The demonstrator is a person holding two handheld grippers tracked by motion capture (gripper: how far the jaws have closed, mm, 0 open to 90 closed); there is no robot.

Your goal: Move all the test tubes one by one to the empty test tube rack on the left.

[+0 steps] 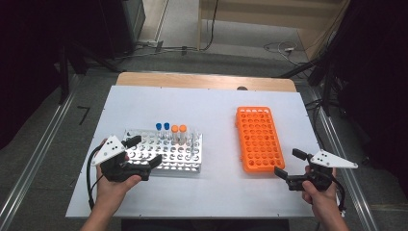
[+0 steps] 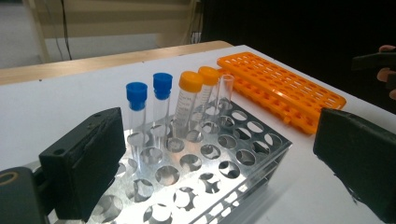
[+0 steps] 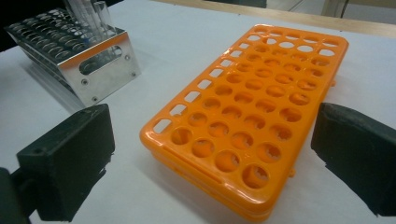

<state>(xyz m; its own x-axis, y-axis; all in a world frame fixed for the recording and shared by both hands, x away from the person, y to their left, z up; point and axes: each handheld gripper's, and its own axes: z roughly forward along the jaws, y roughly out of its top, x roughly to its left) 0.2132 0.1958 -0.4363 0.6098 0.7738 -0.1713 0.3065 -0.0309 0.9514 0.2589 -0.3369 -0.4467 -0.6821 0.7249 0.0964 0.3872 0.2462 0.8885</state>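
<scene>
White worktop (image 1: pixel 144 103) on a wooden table, carrying two tube racks, with dark floor and cables beyond its far edge. Nearest the front edge, one hand-held gripper stands at each side. Left gripper (image 1: pixel 144 151): jaws apart and empty, poised over the near left corner of the metal rack (image 1: pixel 190 166), a placement that suits either a fresh reach into the rack or a withdrawal from it. Right gripper (image 1: pixel 287 162): jaws likewise spread with nothing between them, resting just off the near right corner of the orange rack (image 1: pixel 260 139), apparently waiting to receive or steady work on that side. The metal rack sits left of the worktop's middle, the orange rack right of it, the two well apart with bare surface between; the orange rack's wells all appear empty, which suggests it is the destination for a transfer. Along the metal rack's far row stand the tubes, upright in adjacent holes: two blue-capped tubes (image 2: pixel 137 109), then two orange-capped tubes (image 2: pixel 189 105), then an uncapped clear tube (image 2: pixel 225 93) nearest the orange rack. Grouping them along the far row leaves the near holes vacant, so that open jaws can approach from the front without striking a neighbour.
</scene>
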